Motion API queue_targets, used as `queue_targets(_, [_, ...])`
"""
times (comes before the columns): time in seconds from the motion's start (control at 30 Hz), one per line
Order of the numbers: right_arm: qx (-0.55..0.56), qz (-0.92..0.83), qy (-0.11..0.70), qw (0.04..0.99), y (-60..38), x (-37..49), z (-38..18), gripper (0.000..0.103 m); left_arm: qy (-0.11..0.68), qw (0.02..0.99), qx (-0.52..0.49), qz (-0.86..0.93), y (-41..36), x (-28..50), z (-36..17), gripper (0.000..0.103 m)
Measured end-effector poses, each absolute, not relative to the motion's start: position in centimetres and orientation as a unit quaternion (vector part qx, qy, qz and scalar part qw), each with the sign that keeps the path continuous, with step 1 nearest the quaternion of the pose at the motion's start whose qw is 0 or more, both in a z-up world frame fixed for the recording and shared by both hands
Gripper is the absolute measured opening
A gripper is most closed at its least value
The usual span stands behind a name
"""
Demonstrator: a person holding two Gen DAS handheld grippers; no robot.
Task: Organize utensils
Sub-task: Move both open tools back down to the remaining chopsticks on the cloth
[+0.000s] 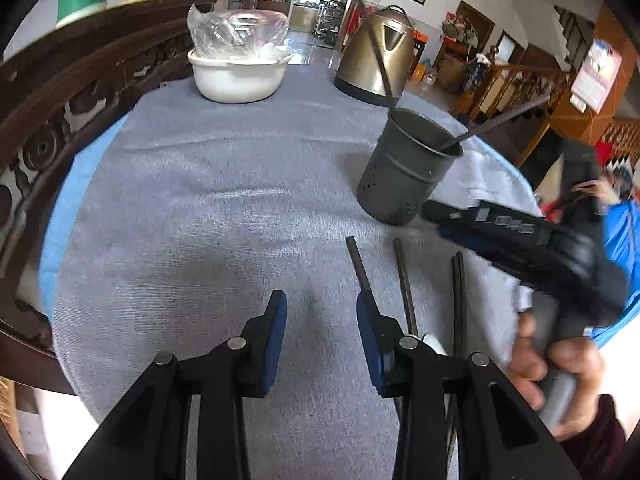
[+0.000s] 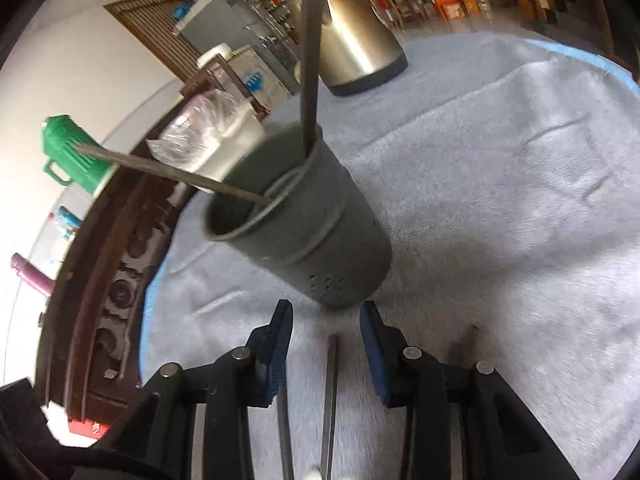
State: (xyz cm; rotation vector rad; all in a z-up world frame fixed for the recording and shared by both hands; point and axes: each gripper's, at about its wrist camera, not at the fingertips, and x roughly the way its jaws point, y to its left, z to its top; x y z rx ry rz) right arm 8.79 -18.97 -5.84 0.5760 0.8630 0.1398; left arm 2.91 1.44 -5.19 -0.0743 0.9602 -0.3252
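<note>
Holder at frame center already has two chopsticks. Right gripper wide, empty, over a loose chopstick at bottom center. Left gripper wide, empty. Best: center the stick between the pads, close squarely, lift level.
</note>
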Motion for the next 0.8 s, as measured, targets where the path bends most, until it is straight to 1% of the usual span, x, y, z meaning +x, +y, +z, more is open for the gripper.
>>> queue_targets(0.2, [0.27,0.087,0.414,0.865,-20.6,4.2,-3.8,0.04,0.444,0.886,0.04,-0.13,-0.6,1.1,-4.3,0.037])
queue_targets(0.27, [0.272,0.087,0.414,0.864,-21.0,2.8,-3.6,0.06,0.439,0.888,0.06,-0.122,-1.3,0.4,-4.0,0.037])
queue_targets(0.3, [0.276,0.087,0.413,0.864,-21.4,1.9,-3.5,0.061,0.435,0.89,0.072,-0.119,-1.7,0.0,-3.8,0.038])
queue_targets(0.47, [0.278,0.084,0.408,0.866,-22.3,-1.0,-3.4,0.061,0.422,0.894,0.101,-0.111,-2.7,-1.2,-3.3,0.04])
queue_targets(0.57, [0.276,0.084,0.411,0.865,-22.6,-1.7,-3.7,0.058,0.417,0.896,0.107,-0.105,-2.9,-1.6,-3.0,0.04])
queue_targets(0.6, [0.277,0.083,0.411,0.865,-22.7,-1.8,-3.8,0.056,0.417,0.896,0.109,-0.105,-3.0,-1.7,-3.0,0.04])
queue_targets(0.63, [0.279,0.083,0.413,0.863,-22.8,-1.9,-4.0,0.049,0.417,0.896,0.11,-0.104,-3.1,-1.6,-3.0,0.041])
queue_targets(0.67, [0.28,0.084,0.416,0.861,-22.9,-2.0,-4.2,0.045,0.416,0.896,0.112,-0.102,-3.1,-1.6,-3.1,0.041])
queue_targets(0.8, [0.277,0.081,0.426,0.857,-22.9,-1.8,-4.8,0.041,0.419,0.895,0.119,-0.097,-3.5,-1.4,-3.5,0.041])
